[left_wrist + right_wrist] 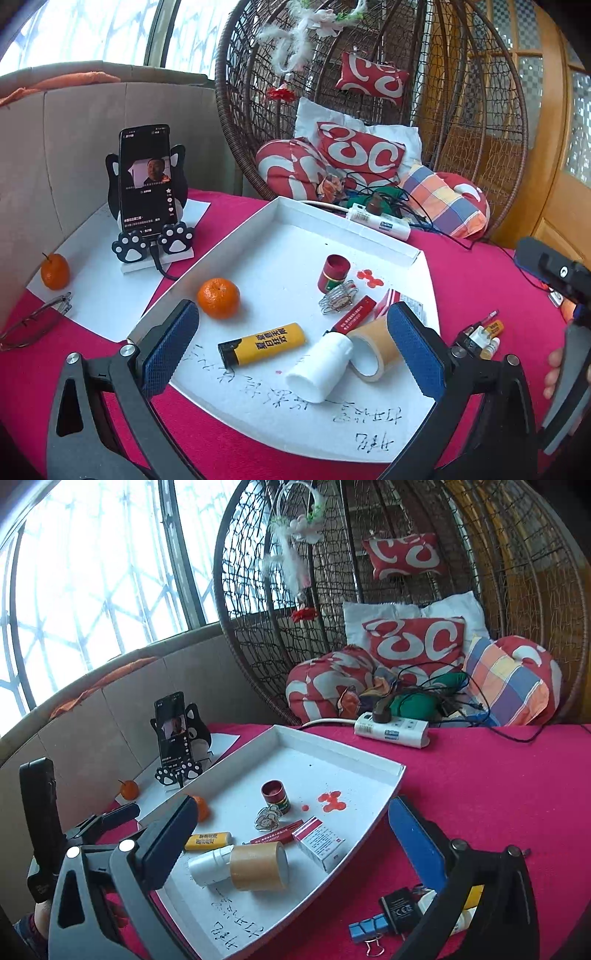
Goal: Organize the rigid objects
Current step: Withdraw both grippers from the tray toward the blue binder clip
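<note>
My left gripper gapes wide, empty, over the tray; between its fingers the lighter lies flat, long axis crosswise, black end leftward. My right gripper gapes empty too.

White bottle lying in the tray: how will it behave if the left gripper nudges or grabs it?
The white bottle lies on its side on the flat tray, so a nudge would probably roll it. It leans against the tape roll, which may shift too. Its smooth plastic looks rigid but possibly slippery; the open left gripper should squeeze across its width.
</note>
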The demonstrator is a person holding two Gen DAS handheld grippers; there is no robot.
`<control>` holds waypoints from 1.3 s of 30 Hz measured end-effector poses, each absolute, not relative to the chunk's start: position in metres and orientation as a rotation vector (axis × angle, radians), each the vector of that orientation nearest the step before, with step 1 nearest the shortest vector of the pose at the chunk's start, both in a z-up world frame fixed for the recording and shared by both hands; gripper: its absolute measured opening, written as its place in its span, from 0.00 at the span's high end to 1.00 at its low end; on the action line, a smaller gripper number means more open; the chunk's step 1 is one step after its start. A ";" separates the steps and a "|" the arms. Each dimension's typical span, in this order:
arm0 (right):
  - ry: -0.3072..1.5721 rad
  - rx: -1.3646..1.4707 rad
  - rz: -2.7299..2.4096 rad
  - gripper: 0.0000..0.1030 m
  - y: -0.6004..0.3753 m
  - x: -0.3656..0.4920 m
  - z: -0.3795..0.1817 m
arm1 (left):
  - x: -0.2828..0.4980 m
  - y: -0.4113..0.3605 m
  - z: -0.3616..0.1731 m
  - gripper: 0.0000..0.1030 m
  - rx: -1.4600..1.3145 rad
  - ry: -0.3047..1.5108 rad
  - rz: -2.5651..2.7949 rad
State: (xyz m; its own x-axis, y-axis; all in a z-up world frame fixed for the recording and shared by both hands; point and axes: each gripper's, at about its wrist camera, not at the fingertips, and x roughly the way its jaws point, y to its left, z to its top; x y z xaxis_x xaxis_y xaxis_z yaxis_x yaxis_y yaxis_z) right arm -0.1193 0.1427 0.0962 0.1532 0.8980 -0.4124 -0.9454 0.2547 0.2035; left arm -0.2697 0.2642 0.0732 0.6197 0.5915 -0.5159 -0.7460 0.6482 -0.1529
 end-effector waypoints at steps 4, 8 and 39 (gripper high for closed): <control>0.419 -0.010 1.282 0.00 0.104 -0.106 0.118 | -0.260 0.250 0.079 0.00 -0.323 0.456 0.751; 0.329 0.099 1.192 0.00 0.063 -0.091 0.142 | -0.247 0.236 0.082 0.00 -0.275 0.469 0.700; 0.614 0.413 0.867 0.00 -0.080 0.009 0.066 | -0.073 0.137 0.019 0.00 -0.160 0.844 0.149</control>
State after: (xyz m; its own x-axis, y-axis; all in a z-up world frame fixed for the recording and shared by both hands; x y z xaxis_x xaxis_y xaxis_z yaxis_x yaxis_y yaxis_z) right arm 0.0088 -0.0805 0.0661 0.4945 0.8046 -0.3287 -0.5772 0.5868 0.5679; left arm -0.0733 0.1368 0.0193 0.6552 0.0676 -0.7524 -0.1947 0.9775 -0.0816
